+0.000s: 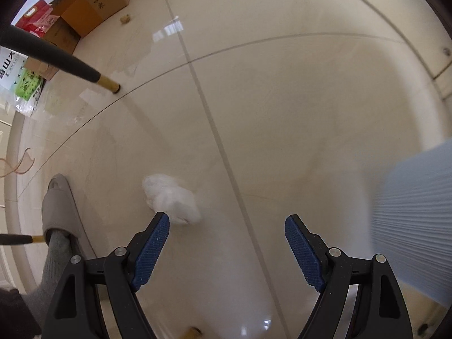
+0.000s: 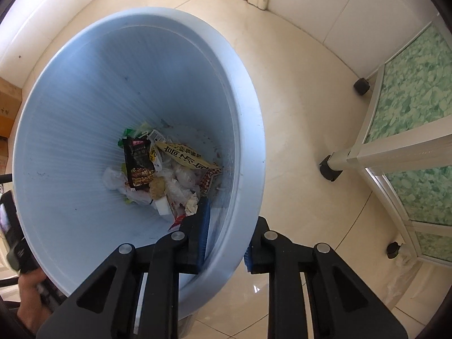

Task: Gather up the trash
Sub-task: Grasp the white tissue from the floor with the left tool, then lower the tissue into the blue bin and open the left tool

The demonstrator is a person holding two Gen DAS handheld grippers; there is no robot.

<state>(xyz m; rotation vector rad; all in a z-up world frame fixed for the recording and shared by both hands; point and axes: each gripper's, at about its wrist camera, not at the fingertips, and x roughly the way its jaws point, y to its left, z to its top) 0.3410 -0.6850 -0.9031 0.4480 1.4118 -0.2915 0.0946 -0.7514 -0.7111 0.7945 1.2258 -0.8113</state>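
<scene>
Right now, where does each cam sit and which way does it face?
Left wrist: on the left gripper, facing down at floor tiles and a crumpled tissue; open fingers, slippered foot show.
Right wrist: on the right gripper, facing down into the blue bin; fingers clamp its rim, a hand shows at left.
Shared: the bin, whose outer wall is at the left view's right edge.

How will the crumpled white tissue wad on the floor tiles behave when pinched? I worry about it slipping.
The crumpled white tissue wad looks soft and light, so it will probably squash rather than slip. On the glossy floor tiles it may skid if nudged sideways.
</scene>
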